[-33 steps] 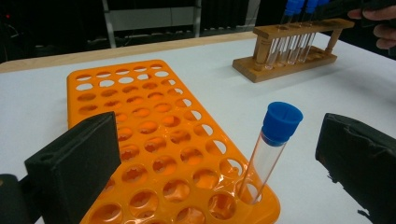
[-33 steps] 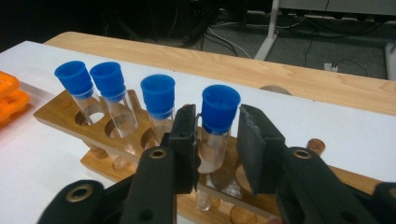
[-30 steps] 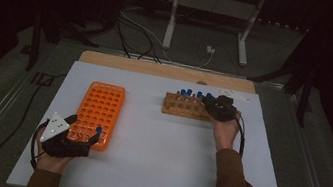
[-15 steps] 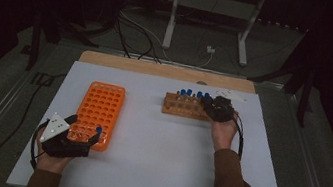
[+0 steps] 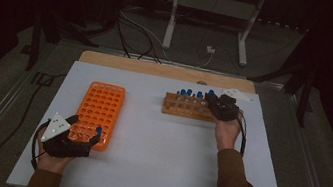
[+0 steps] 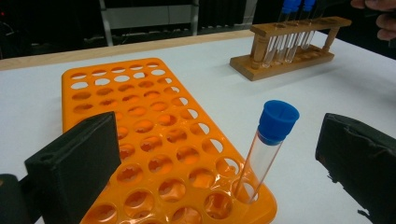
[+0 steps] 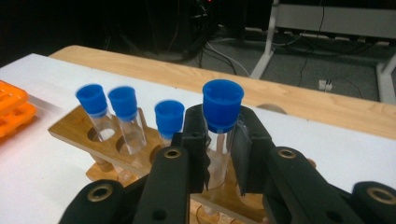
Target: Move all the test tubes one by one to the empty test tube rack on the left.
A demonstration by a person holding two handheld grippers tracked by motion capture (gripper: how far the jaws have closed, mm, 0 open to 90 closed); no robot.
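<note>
A wooden rack (image 5: 185,107) at the back right holds several clear tubes with blue caps. My right gripper (image 5: 214,101) is at its right end, shut on one tube (image 7: 222,107) just below the cap; the tube stands upright in its hole. Three more capped tubes (image 7: 125,116) stand in the rack (image 7: 74,126) to its left. An orange rack (image 5: 100,108) lies at the left. One blue-capped tube (image 6: 271,140) stands tilted in its near corner hole. My left gripper (image 6: 219,158) is open, its jaws wide on either side of that tube and clear of it.
The racks rest on a white mat (image 5: 155,152) with a wooden strip (image 5: 158,69) along its far edge. Cables and a metal stand (image 5: 213,10) lie on the floor beyond the table. Bare mat lies between the two racks.
</note>
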